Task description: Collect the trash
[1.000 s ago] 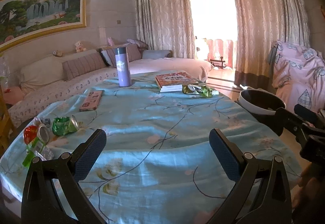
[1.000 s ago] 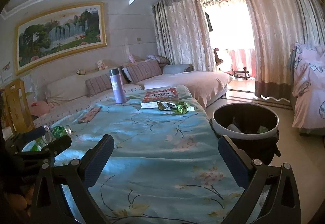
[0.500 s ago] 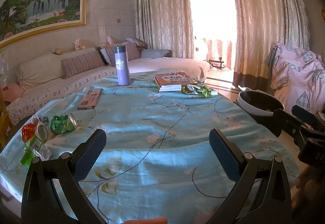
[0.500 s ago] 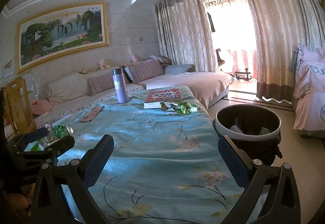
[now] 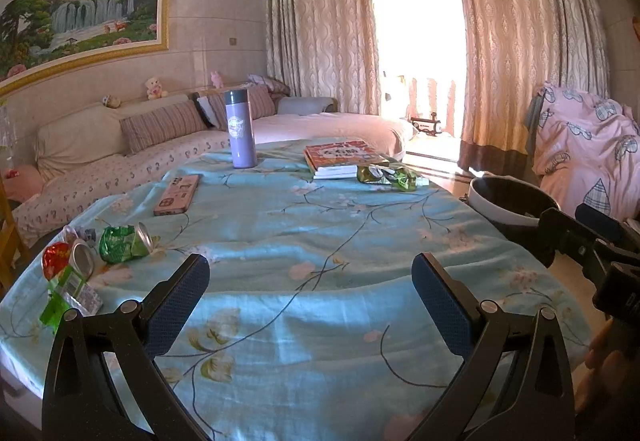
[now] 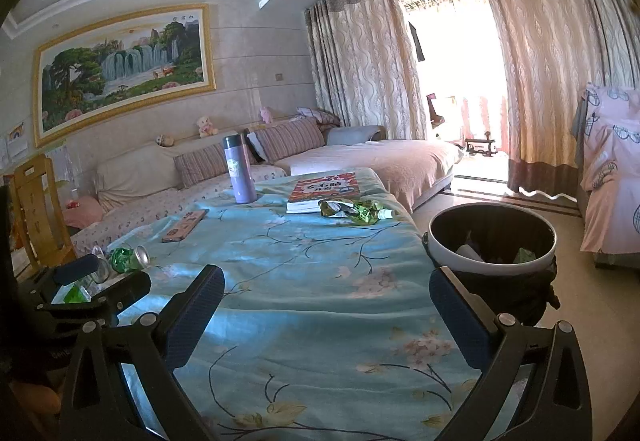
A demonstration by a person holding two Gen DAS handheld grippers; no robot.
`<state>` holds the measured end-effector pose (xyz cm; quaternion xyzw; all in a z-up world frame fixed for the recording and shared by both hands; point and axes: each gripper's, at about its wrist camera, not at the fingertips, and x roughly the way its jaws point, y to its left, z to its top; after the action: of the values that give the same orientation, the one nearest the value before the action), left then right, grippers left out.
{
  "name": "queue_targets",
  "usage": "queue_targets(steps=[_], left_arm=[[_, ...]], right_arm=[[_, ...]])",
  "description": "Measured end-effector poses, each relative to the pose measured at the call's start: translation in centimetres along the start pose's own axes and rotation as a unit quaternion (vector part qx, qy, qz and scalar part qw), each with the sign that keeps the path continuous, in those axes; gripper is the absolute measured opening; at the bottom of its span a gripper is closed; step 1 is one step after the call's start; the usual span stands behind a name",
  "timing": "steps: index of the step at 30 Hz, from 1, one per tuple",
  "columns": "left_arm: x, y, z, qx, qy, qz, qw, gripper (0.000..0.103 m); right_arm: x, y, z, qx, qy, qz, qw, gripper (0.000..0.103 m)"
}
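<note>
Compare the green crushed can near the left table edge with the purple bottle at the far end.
The green can lies on its side, crushed and dented; the purple bottle stands upright, intact and capped. The can is squat, the bottle tall and slim. Both rest on the blue floral tablecloth.

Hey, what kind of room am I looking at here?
Most likely a home living room: a long sofa under a framed landscape painting, floor-length curtains at a balcony door, and a table under a blue floral cloth.
</note>
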<state>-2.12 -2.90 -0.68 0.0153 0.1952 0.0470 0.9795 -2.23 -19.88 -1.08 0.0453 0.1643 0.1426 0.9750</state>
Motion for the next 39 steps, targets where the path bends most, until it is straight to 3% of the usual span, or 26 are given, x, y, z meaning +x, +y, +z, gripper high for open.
queue_targets(steps=[39], left_arm=[[0.75,-0.01,-0.21,0.006,0.016,-0.005,0.9998,0.103]], right_arm=[[-0.03,0.32,0.12,0.013,0.002,0.013,1.0,0.103]])
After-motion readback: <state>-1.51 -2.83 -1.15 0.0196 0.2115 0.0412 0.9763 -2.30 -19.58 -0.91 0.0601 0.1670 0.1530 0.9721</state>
